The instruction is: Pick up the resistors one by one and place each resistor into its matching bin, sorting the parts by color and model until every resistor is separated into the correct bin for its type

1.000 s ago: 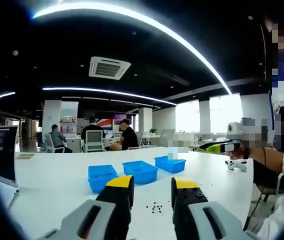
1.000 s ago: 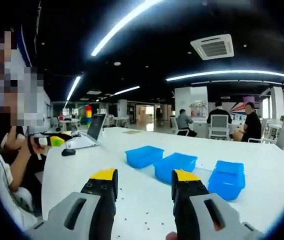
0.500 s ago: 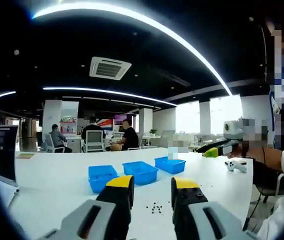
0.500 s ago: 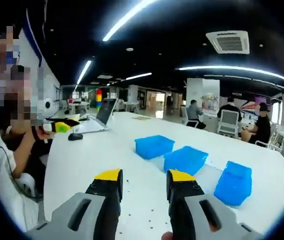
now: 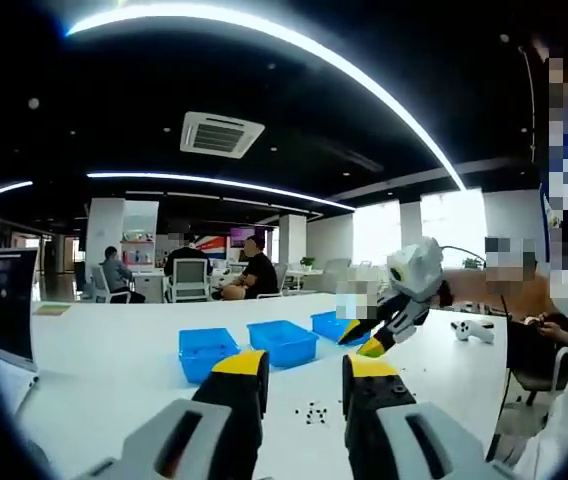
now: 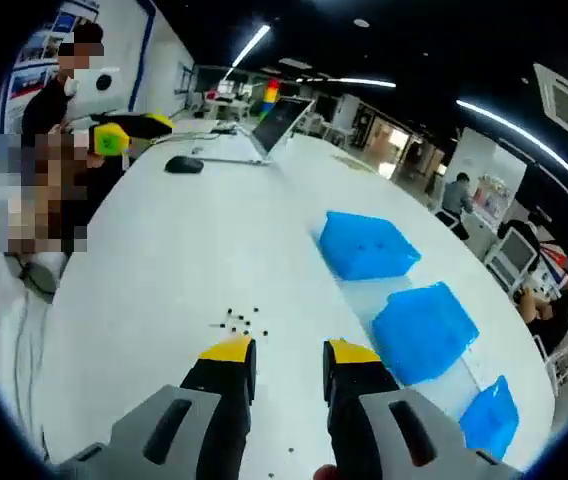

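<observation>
The left gripper (image 5: 304, 372) is hovering low over the white table (image 5: 104, 350) with its yellow-tipped jaws standing apart and nothing between them; a small cluster of dark resistors (image 5: 311, 412) is lying on the table just beyond the gap. Three blue bins (image 5: 282, 342) are sitting in a row farther along the table, well apart from the resistors. The right gripper (image 5: 368, 339) is entering the left gripper view from the right, its yellow tips pointing down above the table near the rightmost bin.

In the right gripper view, the right gripper (image 6: 289, 354) is tilting downward over the table (image 6: 164, 250), jaws parted and holding nothing; the resistors (image 6: 243, 323) are lying scattered just ahead of its left jaw tip; the three bins (image 6: 367, 245) are lining up to the right. A laptop (image 6: 269, 128) and a dark mouse (image 6: 183, 165) are resting at the far end; seated people (image 5: 258, 275) are occupying the background.
</observation>
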The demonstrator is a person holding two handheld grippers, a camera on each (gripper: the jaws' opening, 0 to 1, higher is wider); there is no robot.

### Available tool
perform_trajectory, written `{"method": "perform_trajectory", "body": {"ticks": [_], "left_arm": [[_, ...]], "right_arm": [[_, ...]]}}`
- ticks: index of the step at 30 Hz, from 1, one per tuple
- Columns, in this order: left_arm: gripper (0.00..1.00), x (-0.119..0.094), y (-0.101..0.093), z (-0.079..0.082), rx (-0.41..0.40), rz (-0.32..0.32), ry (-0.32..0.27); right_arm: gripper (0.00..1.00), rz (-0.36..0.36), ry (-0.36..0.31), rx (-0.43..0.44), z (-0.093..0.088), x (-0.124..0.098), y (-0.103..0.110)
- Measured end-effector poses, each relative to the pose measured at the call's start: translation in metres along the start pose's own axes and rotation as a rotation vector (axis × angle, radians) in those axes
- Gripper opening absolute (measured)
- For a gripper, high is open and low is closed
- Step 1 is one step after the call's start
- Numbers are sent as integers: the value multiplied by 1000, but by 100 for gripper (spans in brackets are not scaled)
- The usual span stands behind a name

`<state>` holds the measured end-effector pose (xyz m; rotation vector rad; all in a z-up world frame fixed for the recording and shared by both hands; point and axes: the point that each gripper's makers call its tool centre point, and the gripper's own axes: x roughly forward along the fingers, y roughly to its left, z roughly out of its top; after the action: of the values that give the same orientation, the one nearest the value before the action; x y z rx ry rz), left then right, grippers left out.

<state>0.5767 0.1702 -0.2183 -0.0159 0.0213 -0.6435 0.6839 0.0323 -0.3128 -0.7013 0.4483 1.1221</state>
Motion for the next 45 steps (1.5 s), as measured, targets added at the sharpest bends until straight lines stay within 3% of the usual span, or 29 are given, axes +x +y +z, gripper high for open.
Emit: {"method": "perform_trajectory", "body": {"ticks": [8,17,20,24,32,33,37,40,41,43,45], "left_arm": [[31,-1,6,0,-11,7,-4],[31,0,7,-1,-14,3,-5],[31,1,7,-3,-13,5,-1],[31,1,7,-3,-15,4,-1],[31,1,6,-2,-16,-3,-5],[31,1,6,-2,-15,-3,-5],[30,1,6,-2,-15,-1,-5],[30,1,4,-2,-15,-4,-4],[30,2,3,-2,-14,-4,-4],[30,2,2,-3,-13,-6,-2],[30,3,1,-2,-11,-7,-2]], "right_arm": [[24,89,43,25,-4,50,4],[20,126,106,50,-23,71,9],[17,127,114,43,-25,74,12],[5,144,104,68,-20,76,18],[3,149,97,98,-19,72,16],[3,138,55,135,-13,72,15],[3,111,-12,254,-1,58,1],[3,95,-31,229,2,49,-4],[4,90,-29,210,1,49,-3],[4,119,6,269,-5,49,6],[12,118,42,283,-11,55,8]]}}
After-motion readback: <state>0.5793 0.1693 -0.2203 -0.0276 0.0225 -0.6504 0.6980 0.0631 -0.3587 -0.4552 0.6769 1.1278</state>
